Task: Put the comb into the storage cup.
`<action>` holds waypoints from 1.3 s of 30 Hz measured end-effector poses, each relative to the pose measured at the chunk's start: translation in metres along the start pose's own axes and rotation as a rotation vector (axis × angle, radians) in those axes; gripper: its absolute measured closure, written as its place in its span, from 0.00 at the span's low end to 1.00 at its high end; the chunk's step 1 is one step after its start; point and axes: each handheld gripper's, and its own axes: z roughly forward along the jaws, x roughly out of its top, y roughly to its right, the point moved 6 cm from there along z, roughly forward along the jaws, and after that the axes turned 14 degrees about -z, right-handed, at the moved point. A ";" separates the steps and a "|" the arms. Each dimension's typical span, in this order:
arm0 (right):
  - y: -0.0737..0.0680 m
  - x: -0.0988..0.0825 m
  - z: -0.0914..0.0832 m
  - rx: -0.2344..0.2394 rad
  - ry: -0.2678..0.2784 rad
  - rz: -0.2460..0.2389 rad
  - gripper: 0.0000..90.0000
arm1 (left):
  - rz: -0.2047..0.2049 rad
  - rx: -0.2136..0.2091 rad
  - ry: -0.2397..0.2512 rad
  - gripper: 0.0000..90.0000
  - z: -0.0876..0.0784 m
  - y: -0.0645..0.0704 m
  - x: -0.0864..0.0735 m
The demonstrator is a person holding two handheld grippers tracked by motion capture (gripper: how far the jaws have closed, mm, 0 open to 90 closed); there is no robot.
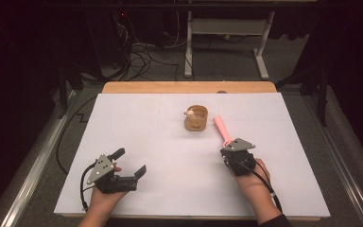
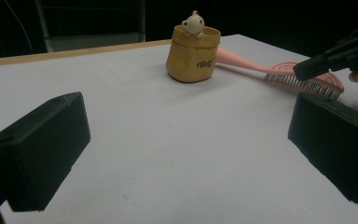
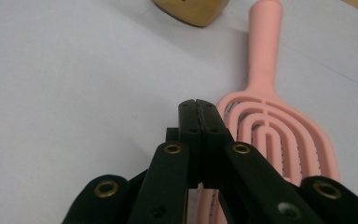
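Black fingers (image 3: 209, 116), brass rivets, grey plates

hand-held gripper (image 3: 199, 106): jaws together | pink hairbrush (image 3: 270, 126): just beside

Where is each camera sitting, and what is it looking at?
High view: above the table, looking down; both hands and forearms show.
Left gripper view: rides the left gripper, facing the yellow pouch; open jaws show.
Right gripper view: rides the right gripper, jaws shut beside the pink hairbrush.
All share pouch and hairbrush.
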 end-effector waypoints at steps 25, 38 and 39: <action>0.011 -0.048 -0.057 -0.032 0.221 0.128 0.86 | 0.005 -0.002 -0.010 0.00 0.001 0.001 -0.001; 0.030 -0.080 -0.066 -0.050 0.247 0.244 0.67 | 0.009 -0.008 -0.015 0.00 0.003 0.004 -0.003; 0.033 -0.082 -0.068 -0.063 0.253 0.253 0.63 | 0.009 -0.010 -0.013 0.00 0.003 0.005 -0.002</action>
